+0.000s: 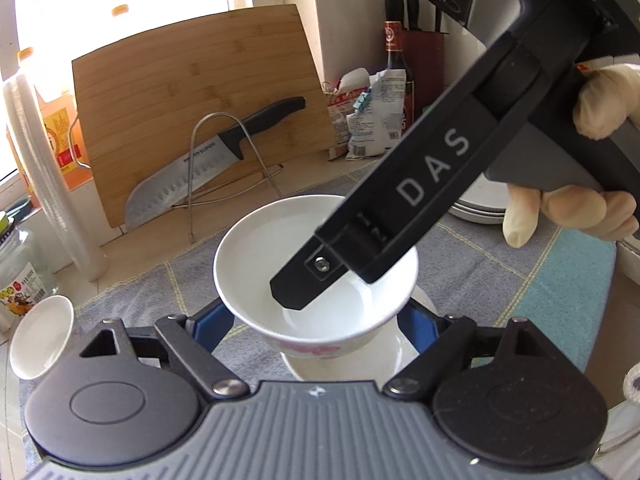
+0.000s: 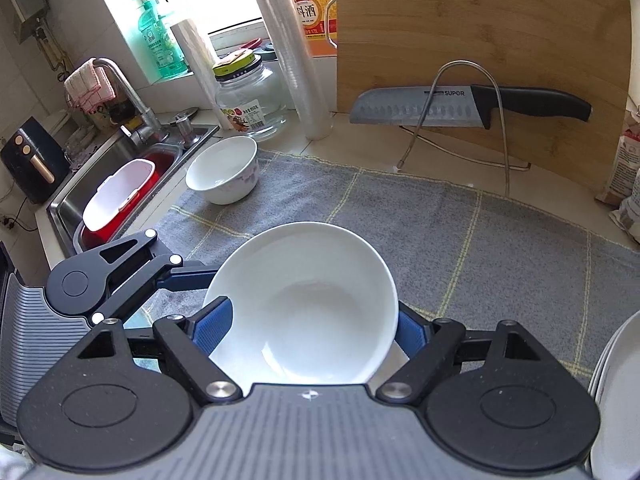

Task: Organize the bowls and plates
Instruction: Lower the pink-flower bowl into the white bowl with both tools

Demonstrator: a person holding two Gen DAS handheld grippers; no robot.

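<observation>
Nearest me, the left gripper (image 1: 314, 322) had its blue pads (image 1: 212, 320) set against either side of the white porcelain bowl with a pink flower print (image 1: 320, 336). The jaws looked clamped on its lower wall. The bowl sat over a shallow white dish (image 1: 352, 364), near the front edge of the grey checked cloth (image 1: 500, 280) that covered the counter. I could not tell whether it rested on the dish or hung just above it.

The right gripper (image 2: 312, 328) came down from the right, held in a gloved hand (image 1: 600, 104). Its jaws stood wide apart, one finger dipped inside the bowl, and I saw nothing pinched between them.

This looked like a handover or a nesting move. To do it well, I judged only one gripper should carry the bowl at a time. The right one should close firmly on the rim before the left lets go. The bowl should stay level so that the glazed wall does not slip, and it should lower straight down.

Further out, a stack of white plates (image 1: 478, 204) waited at the cloth's right edge. A second white flowered bowl (image 2: 222, 170) stood at its far left corner, beside the steel sink (image 2: 64, 200). At the back, a bamboo cutting board (image 2: 480, 40) leaned against the wall with a black-handled kitchen knife (image 2: 460, 106) on a wire stand.
</observation>
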